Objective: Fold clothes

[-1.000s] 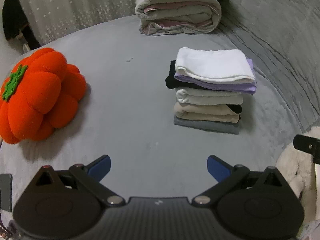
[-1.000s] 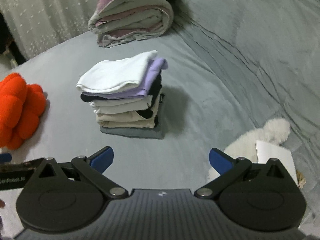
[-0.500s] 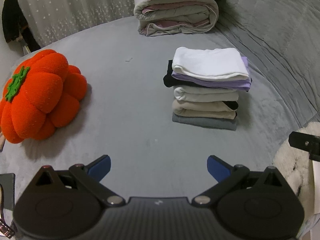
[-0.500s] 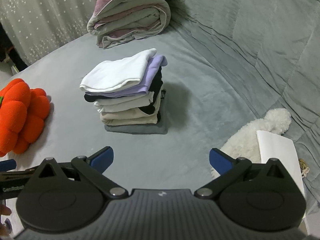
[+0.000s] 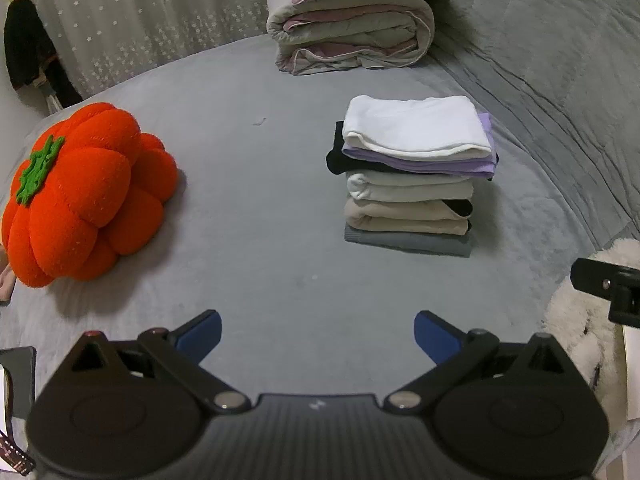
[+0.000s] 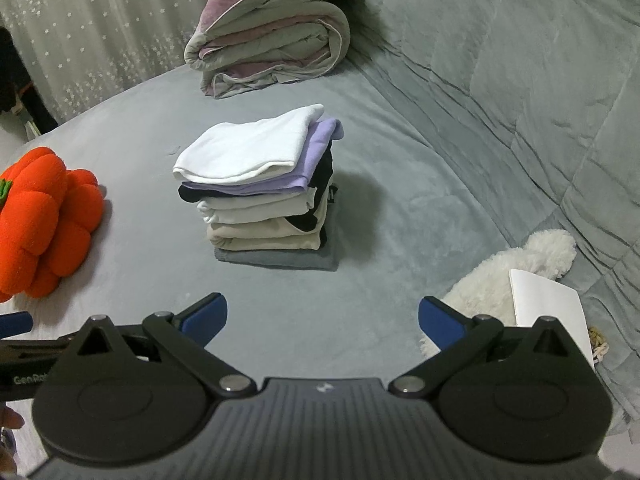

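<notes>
Blue fingertips of the left tool (image 5: 316,338) stand wide apart, released and empty, over bare grey bed cover (image 5: 260,280); its black body fills the bottom of the left wrist view and hides whatever lies under it. The right tool (image 6: 322,320) is likewise spread wide and grasps nothing. At the left edge of the right wrist view a blue tip and a black bar with cut-off lettering intrude, with part of a finger at the bottom left corner; the rest of that hand is out of frame.

To the right, a white fluffy toy (image 6: 500,276) lies on the bed, half covered by a white sheet of paper (image 6: 548,304) and partly hidden behind the right tool's fingertip. In the left wrist view a black bracket crosses in front of it.

Farther on, in the middle of the bed, sits the stack of folded clothes (image 5: 412,176): a grey piece at the bottom, then beige, off-white, black, lilac, and a white one on top. The black layers show only as edges, so their shape is hard to make out. Well apart to the left rests an orange pumpkin cushion (image 5: 80,196), cut off by the frame in the right wrist view.

Beyond the stack lies a folded duvet (image 5: 352,36), its top cropped. Behind it hangs a star-dotted curtain (image 5: 152,20), with a dark garment at far left, indistinct.
</notes>
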The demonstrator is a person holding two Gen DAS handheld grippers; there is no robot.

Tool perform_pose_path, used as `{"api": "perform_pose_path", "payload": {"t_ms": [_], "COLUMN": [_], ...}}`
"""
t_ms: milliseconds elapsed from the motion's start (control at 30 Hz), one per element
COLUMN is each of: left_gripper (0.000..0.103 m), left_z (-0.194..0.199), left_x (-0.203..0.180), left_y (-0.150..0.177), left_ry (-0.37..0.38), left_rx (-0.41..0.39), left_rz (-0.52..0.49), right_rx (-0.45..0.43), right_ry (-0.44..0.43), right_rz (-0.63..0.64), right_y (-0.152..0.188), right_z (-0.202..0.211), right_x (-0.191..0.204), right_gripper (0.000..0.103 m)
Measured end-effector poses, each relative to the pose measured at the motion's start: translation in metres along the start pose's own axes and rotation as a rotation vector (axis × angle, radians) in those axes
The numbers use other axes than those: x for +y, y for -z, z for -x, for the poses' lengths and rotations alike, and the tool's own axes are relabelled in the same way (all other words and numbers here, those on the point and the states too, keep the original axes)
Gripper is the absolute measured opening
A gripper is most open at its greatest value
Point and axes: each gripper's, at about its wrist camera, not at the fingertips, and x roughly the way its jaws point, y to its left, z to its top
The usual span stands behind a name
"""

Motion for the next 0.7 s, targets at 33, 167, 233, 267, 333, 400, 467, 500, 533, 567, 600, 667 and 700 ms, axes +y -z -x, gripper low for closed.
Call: {"api": "perform_pose_path", "payload": {"t_ms": [33, 167, 233, 267, 333, 400, 467, 500, 533, 567, 600, 667, 700], "left_gripper": [0.102, 0.102, 0.102, 0.102, 0.102, 0.102, 0.102, 0.102, 0.102, 0.102, 0.102, 0.102, 0.102], "left_z": [0.0008, 0.0036, 0.0047, 0.0053, 0.0067, 0.0074, 0.0082, 0.0085, 0.0087, 0.0088, 0.0087, 0.0087, 0.0087], "left_x": [-0.0005, -0.0004, 0.0005, 0.0014, 0.0031, 0.004, 0.005, 0.0057, 0.0063, 0.0068, 0.0071, 0.0078, 0.0081], "left_y": [0.0004, 0.0014, 0.0018, 0.002, 0.0026, 0.0028, 0.0035, 0.0036, 0.0038, 0.0039, 0.0039, 0.004, 0.004], "left_ry": [-0.001, -0.006, -0.01, -0.011, -0.011, -0.012, -0.012, -0.011, -0.009, -0.008, -0.007, -0.006, -0.005], "left_rx": [-0.001, -0.007, -0.01, -0.01, -0.009, -0.009, -0.009, -0.009, -0.01, -0.01, -0.01, -0.01, -0.01], "left_rz": [-0.002, -0.009, -0.011, -0.01, -0.007, -0.005, -0.002, 0.0, 0.0, 0.001, 0.002, 0.004, 0.006], "right_rx": [-0.001, -0.004, -0.003, -0.003, -0.001, 0.0, 0.0, 0.0, -0.001, -0.002, -0.003, -0.003, -0.004], "right_ry": [0.0, 0.002, 0.005, 0.007, 0.008, 0.009, 0.009, 0.009, 0.008, 0.008, 0.007, 0.007, 0.007], "right_rz": [0.001, 0.006, 0.004, 0.001, -0.004, -0.007, -0.007, -0.006, -0.005, -0.003, -0.001, 0.002, 0.003], "right_y": [0.0001, 0.0007, 0.0017, 0.0018, 0.0019, 0.0019, 0.0019, 0.0019, 0.002, 0.0021, 0.0023, 0.0028, 0.0031], "right_z": [0.0004, 0.0021, 0.0021, 0.0018, 0.0012, 0.0008, 0.0021, 0.0027, 0.0032, 0.0038, 0.0045, 0.0055, 0.0058], "right_x": [0.0005, 0.0024, 0.003, 0.003, 0.0031, 0.0032, 0.0041, 0.0046, 0.005, 0.0055, 0.0061, 0.0071, 0.0074], "right_gripper": [0.103, 0.103, 0.103, 0.103, 0.103, 0.103, 0.103, 0.103, 0.103, 0.103, 0.103, 0.103, 0.103]}}
